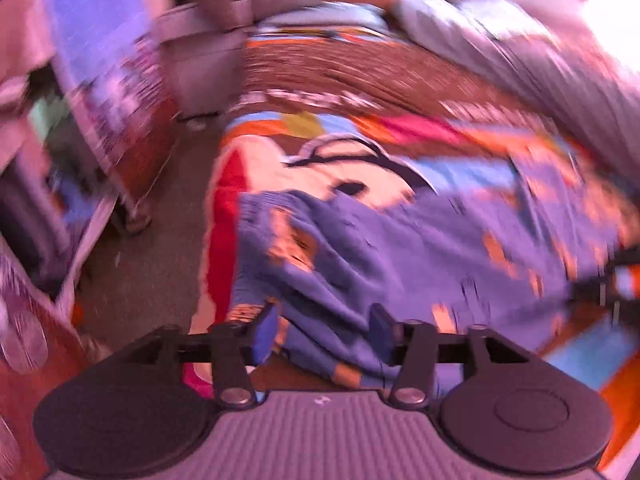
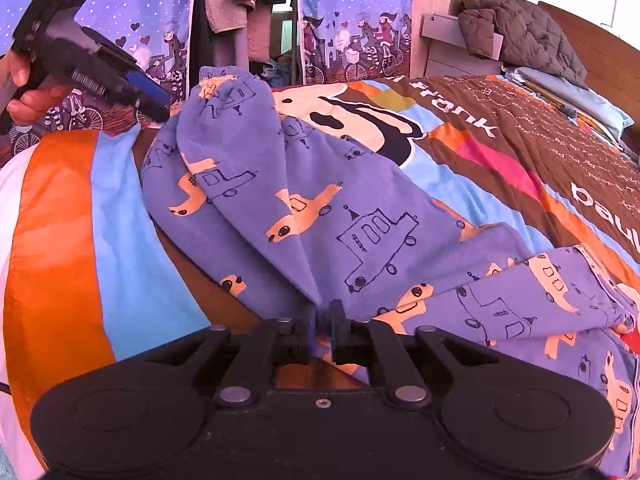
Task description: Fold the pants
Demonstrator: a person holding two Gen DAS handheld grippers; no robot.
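Blue patterned pants (image 2: 320, 216) with cars and animals lie crumpled on a colourful bedspread (image 2: 500, 152). My right gripper (image 2: 322, 326) is shut on a pinched fold of the pants at their near edge. My left gripper (image 1: 324, 330) is open above the pants (image 1: 380, 248); its view is motion-blurred. In the right wrist view the left gripper (image 2: 150, 98) hovers in the air at the upper left, near the waistband (image 2: 224, 74), held by a hand, with nothing between its fingers.
A grey jacket (image 2: 520, 36) lies on a headboard shelf at the far right. Patterned curtains (image 2: 352, 20) and hanging clothes (image 2: 240, 4) stand beyond the bed. A pillow (image 2: 580, 96) lies at the bed's head. Floor (image 1: 152, 248) shows left of the bed.
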